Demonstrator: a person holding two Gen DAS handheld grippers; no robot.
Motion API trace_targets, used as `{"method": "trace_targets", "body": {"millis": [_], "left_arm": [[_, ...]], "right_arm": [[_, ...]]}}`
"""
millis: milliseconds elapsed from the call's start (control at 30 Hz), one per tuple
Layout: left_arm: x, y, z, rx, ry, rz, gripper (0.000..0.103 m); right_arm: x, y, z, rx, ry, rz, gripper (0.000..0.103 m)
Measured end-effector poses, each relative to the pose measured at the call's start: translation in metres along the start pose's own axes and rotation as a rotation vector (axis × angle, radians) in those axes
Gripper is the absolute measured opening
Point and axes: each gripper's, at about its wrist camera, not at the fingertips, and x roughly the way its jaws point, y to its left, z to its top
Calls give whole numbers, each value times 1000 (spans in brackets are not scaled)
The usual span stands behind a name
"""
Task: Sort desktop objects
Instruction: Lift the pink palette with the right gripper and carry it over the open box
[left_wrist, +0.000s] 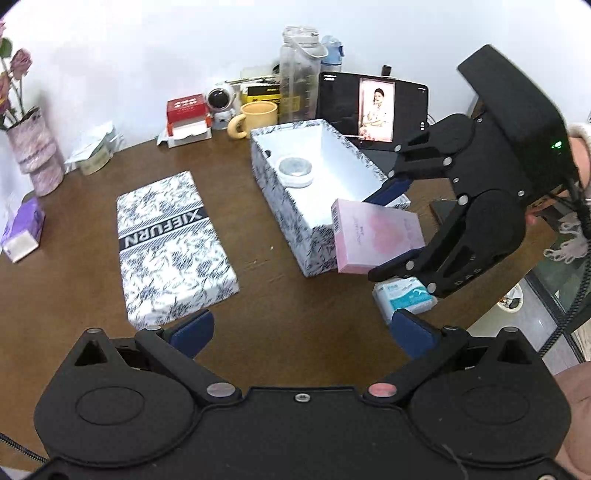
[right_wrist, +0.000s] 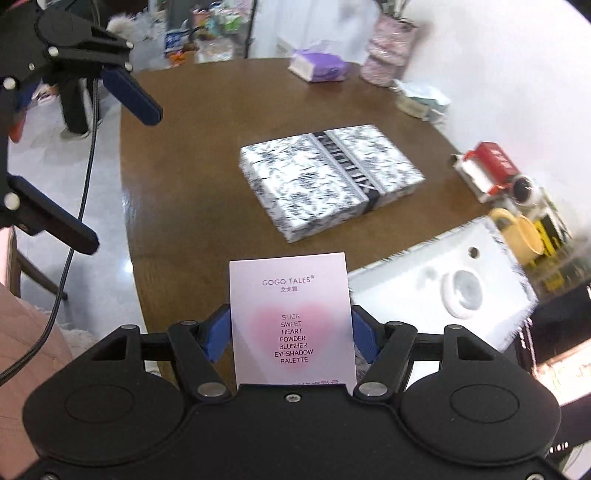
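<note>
Just above the near corner of the open patterned box (left_wrist: 317, 192) on the brown worktop (left_wrist: 92, 295), pink palette box (left_wrist: 376, 236) clamped in the right claw (left_wrist: 388, 229), left claw (left_wrist: 303, 332) spread wide and holding nothing, patterned lid (left_wrist: 173, 247) flat alongside.

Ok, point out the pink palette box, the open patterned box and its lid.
pink palette box (right_wrist: 291, 295), right wrist view, on its printed front face.
open patterned box (left_wrist: 288, 218), left wrist view, on its outer side wall.
lid (left_wrist: 166, 243), left wrist view, on its top.
</note>
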Motion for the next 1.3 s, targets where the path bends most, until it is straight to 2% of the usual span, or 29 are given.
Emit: {"method": "trace_targets", "body": {"millis": [200, 467, 633, 1300], "left_arm": [[10, -11, 18, 45, -14, -27, 103], [32, -12, 38, 10, -3, -40, 103], [48, -7, 51, -31, 6, -40, 103], [103, 15, 84, -190, 63, 36, 103]], "right_arm": [[-14, -23, -12, 50, 1, -52, 70], [-20, -64, -14, 60, -8, -87, 70], [-15, -89, -2, 36, -30, -64, 70], [105, -149, 8, -133, 100, 60, 70]]}}
